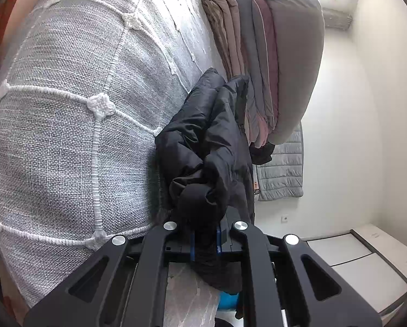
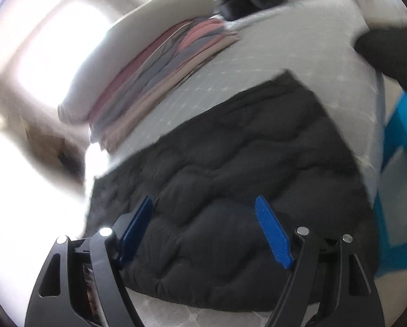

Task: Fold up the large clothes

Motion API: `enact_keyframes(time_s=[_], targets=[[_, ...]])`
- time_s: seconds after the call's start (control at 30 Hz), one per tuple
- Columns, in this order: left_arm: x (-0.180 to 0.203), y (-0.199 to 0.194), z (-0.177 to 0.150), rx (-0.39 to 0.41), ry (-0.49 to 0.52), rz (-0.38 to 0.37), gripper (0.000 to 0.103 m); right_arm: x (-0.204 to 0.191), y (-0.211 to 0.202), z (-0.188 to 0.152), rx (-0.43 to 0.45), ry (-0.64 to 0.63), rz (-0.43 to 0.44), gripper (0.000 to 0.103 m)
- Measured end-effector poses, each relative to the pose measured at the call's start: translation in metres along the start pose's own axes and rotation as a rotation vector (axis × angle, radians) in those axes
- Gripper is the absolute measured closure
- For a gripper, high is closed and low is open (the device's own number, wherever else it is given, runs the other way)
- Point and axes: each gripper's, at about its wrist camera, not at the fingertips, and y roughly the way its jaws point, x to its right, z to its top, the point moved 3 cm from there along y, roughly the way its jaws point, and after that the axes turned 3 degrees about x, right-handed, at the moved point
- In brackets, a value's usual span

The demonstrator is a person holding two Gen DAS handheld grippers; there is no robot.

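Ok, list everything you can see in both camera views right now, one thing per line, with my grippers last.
Black quilted puffer jacket: one, black, spread on the bed, one bunched end lifted.
Pale grey woven bedspread with white stitched lines: one, covers the bed.
Stack of folded garments: one, brown, grey, pink and maroon, at the bed's far end.
Light grey quilted item: one, hanging beside the stack.
White cabinet: one, by the wall.
Left gripper: black with blue pads, shut on the jacket's bunched end.
Right gripper: black with blue pads, open above the jacket.
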Motion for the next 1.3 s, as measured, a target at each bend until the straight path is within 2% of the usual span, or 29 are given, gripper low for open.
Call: enact_keyframes(time_s=[0.03, 0.07, 0.1, 0.13, 0.2, 0.27, 0.3, 0.4, 0.47, 0.53, 0.63, 0.67, 0.73, 0.8, 0.9, 1.0, 1.03, 1.17, 1.27, 1.3], targets=[[0.000, 0.000, 0.000, 0.004, 0.001, 0.005, 0.094, 0.013, 0.005, 0.000, -0.032, 0.014, -0.026, 0.027], [0.000, 0.000, 0.000, 0.007, 0.002, 0.010, 0.094, 0.026, 0.019, -0.004, -0.105, 0.030, -0.044, 0.027], [0.000, 0.001, 0.000, 0.008, -0.002, 0.010, 0.094, 0.032, 0.028, -0.007, -0.143, 0.040, -0.038, 0.027], [0.000, 0.001, 0.001, 0.008, -0.007, 0.008, 0.094, 0.037, 0.035, -0.009, -0.165, 0.041, -0.041, 0.027], [0.001, 0.000, 0.000, 0.010, -0.003, 0.014, 0.094, 0.029, 0.031, -0.006, -0.137, 0.012, -0.068, 0.028], [-0.001, -0.001, 0.000, 0.009, -0.004, 0.016, 0.094, 0.000, 0.013, -0.001, -0.025, -0.078, -0.085, 0.028], [-0.002, -0.001, 0.000, 0.007, -0.007, 0.014, 0.094, -0.019, 0.009, -0.002, 0.001, -0.142, -0.075, 0.028], [-0.002, -0.001, 0.000, 0.009, -0.006, 0.013, 0.094, -0.078, 0.018, -0.014, 0.011, -0.343, -0.083, 0.028], [0.000, -0.001, -0.001, 0.012, 0.001, 0.015, 0.094, -0.089, 0.024, -0.016, 0.006, -0.385, -0.083, 0.028], [0.000, -0.001, -0.001, 0.011, 0.001, 0.014, 0.094, -0.123, 0.048, -0.027, -0.007, -0.476, -0.103, 0.028], [-0.001, -0.001, -0.001, 0.006, -0.008, 0.012, 0.094, -0.151, 0.085, -0.043, -0.037, -0.552, -0.137, 0.028], [-0.001, -0.001, -0.001, 0.006, -0.006, 0.012, 0.094, -0.152, 0.096, -0.046, -0.053, -0.578, -0.168, 0.028], [0.000, -0.001, 0.000, 0.005, -0.005, 0.006, 0.094, -0.151, 0.134, -0.060, -0.137, -0.681, -0.294, 0.028], [0.001, -0.001, 0.000, 0.005, -0.003, 0.000, 0.094, -0.144, 0.153, -0.077, -0.176, -0.744, -0.350, 0.027], [0.000, -0.002, 0.000, 0.008, -0.003, 0.003, 0.094, -0.145, 0.146, -0.072, -0.174, -0.725, -0.341, 0.027], [0.000, -0.002, 0.000, 0.009, -0.006, 0.004, 0.094, -0.159, 0.112, -0.061, -0.098, -0.628, -0.114, 0.027], [0.001, -0.002, -0.001, 0.010, -0.005, 0.003, 0.094, -0.163, 0.104, -0.057, -0.072, -0.614, -0.081, 0.027], [0.008, -0.003, -0.003, 0.022, 0.020, -0.001, 0.094, -0.172, 0.115, -0.052, -0.039, -0.702, -0.164, 0.027], [0.015, -0.003, -0.004, 0.028, 0.040, -0.003, 0.094, -0.168, 0.143, -0.052, -0.085, -0.719, -0.216, 0.027], [0.017, -0.002, -0.005, 0.029, 0.045, -0.003, 0.094, -0.164, 0.156, -0.057, -0.111, -0.734, -0.259, 0.026]])
